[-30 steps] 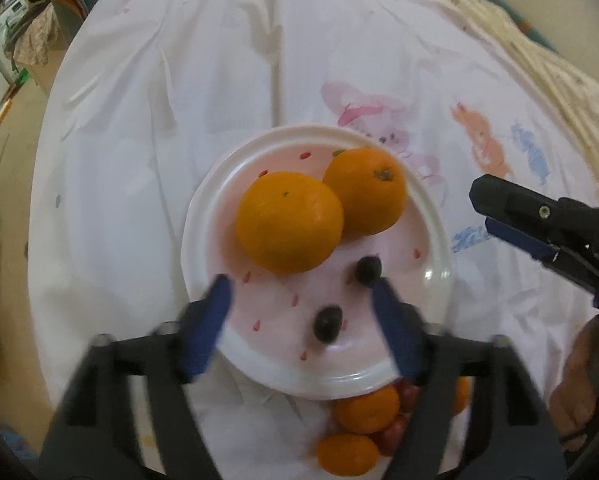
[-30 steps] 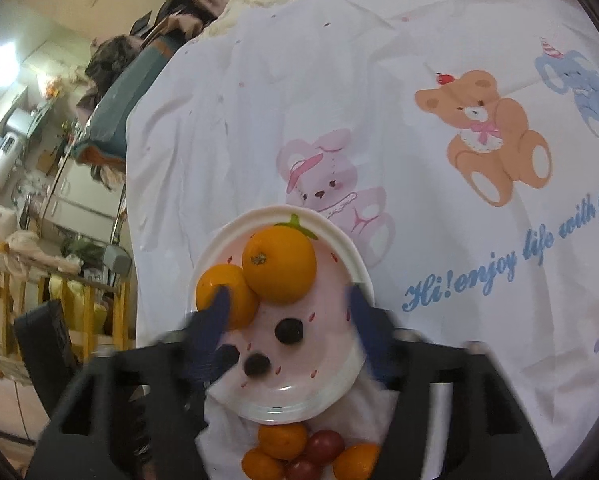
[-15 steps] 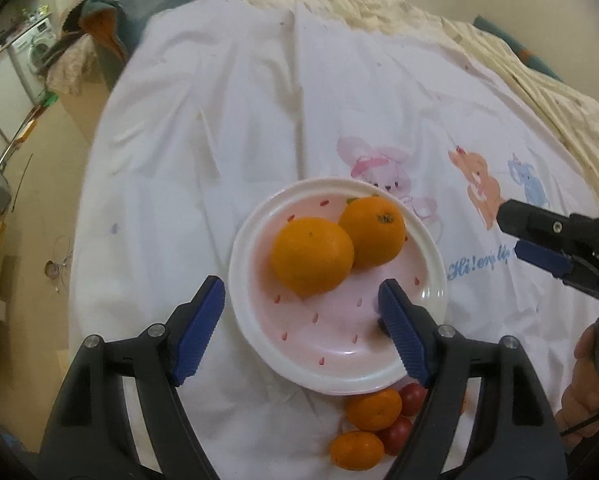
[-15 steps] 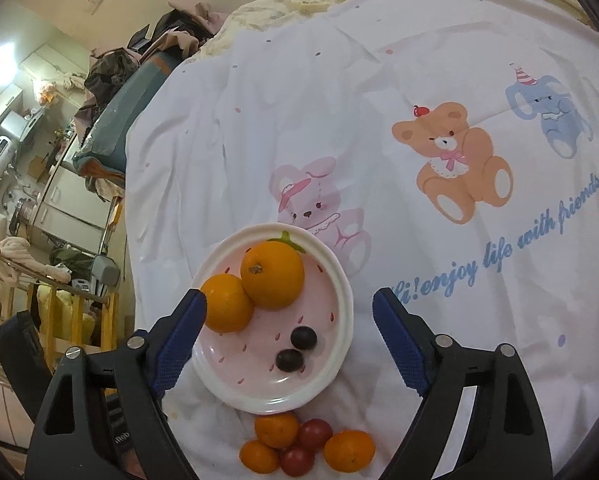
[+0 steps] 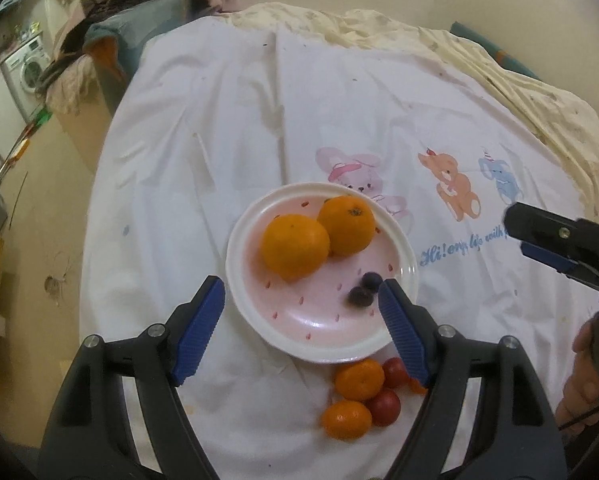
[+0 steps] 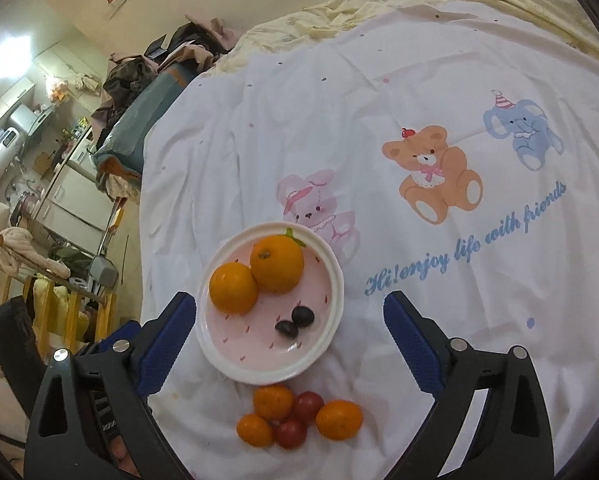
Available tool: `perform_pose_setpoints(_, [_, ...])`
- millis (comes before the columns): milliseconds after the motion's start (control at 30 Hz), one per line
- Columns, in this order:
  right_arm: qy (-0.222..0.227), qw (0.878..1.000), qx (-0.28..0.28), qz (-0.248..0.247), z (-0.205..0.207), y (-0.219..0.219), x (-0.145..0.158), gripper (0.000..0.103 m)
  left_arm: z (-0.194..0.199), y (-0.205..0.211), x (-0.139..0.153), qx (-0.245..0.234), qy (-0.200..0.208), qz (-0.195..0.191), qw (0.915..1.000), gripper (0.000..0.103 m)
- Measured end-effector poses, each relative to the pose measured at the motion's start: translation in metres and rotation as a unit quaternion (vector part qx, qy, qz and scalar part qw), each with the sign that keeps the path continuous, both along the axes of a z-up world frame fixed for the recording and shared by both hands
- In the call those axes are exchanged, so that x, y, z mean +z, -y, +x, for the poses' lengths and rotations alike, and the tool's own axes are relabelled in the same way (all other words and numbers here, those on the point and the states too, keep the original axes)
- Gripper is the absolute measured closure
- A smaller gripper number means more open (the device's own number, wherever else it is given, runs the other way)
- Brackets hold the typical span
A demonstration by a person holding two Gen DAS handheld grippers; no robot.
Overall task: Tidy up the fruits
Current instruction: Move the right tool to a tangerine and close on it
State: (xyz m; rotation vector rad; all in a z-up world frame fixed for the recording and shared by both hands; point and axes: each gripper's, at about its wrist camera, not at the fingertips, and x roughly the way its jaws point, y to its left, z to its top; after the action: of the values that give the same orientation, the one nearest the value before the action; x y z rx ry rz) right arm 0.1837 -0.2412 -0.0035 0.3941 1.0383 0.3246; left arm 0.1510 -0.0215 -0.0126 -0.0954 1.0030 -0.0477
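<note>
Two tools of mine hang spread and empty: my left tool (image 5: 299, 320) half-wide, my right tool (image 6: 289, 342) just opened further. Past them, five small orange and red fruits (image 6: 299, 416) cluster on the bedsheet (image 6: 379, 100); beyond, the pink-centred white plate (image 6: 331, 332) carries two oranges (image 6: 259, 276) and two dark grapes (image 6: 295, 322), smaller than a second ago.

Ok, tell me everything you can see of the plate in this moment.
The plate is round, white-rimmed and shallow, with a glossy pink centre dotted with small red marks and a painted green leaf at its far edge; it looks ceramic. It lies flat on the white cartoon-print cloth. On it sit two oranges, touching each other, and two dark grapes, also touching. Small oranges and cherry tomatoes cluster on the cloth just beside its near rim. Neither tool touches it.
</note>
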Motion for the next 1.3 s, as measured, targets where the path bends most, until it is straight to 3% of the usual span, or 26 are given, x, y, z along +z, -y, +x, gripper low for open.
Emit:
perform_pose_setpoints(167, [0.007, 1.000, -0.001, -0.016, -0.021, 0.008, 0.005, 0.006, -0.016, -0.002, 0.002, -0.002, 0.013, -0.006, 0.9999, 0.027])
perform_pose_setpoints(300, [-0.004, 1.000, -0.007, -0.018, -0.039, 0.017, 0.001, 0.006, -0.026, -0.004, -0.001, -0.003, 0.001, 0.011, 0.9999, 0.027])
perform_pose_setpoints(533, [-0.028, 0.999, -0.021, -0.012, -0.069, 0.032, -0.009, 0.006, -0.041, -0.011, -0.003, 0.003, -0.023, 0.000, 0.9997, 0.027])
perform_pose_setpoints(733, [-0.071, 0.997, -0.035, 0.002, -0.080, 0.037, -0.026, 0.006, -0.047, -0.016, -0.009, 0.011, -0.057, -0.010, 0.9983, 0.027])
perform_pose_setpoints(933, [-0.140, 0.990, -0.016, -0.019, -0.074, 0.022, -0.061, 0.006, -0.046, -0.019, -0.013, 0.022, -0.069, 0.013, 0.9973, 0.027])
perform_pose_setpoints(967, [-0.154, 0.988, -0.014, -0.018, -0.071, 0.018, -0.070, 0.007, -0.047, -0.019, -0.014, 0.021, -0.072, 0.017, 0.9970, 0.027])
perform_pose_setpoints(1100, [-0.171, 0.984, 0.017, -0.047, -0.061, -0.001, -0.087, 0.027, -0.050, -0.015, -0.015, 0.014, -0.073, 0.031, 0.9967, 0.027])
perform_pose_setpoints(1300, [-0.155, 0.975, 0.077, -0.142, -0.053, -0.037, -0.102, 0.036, -0.052, -0.014, -0.016, 0.008, -0.074, 0.038, 0.9965, 0.027])
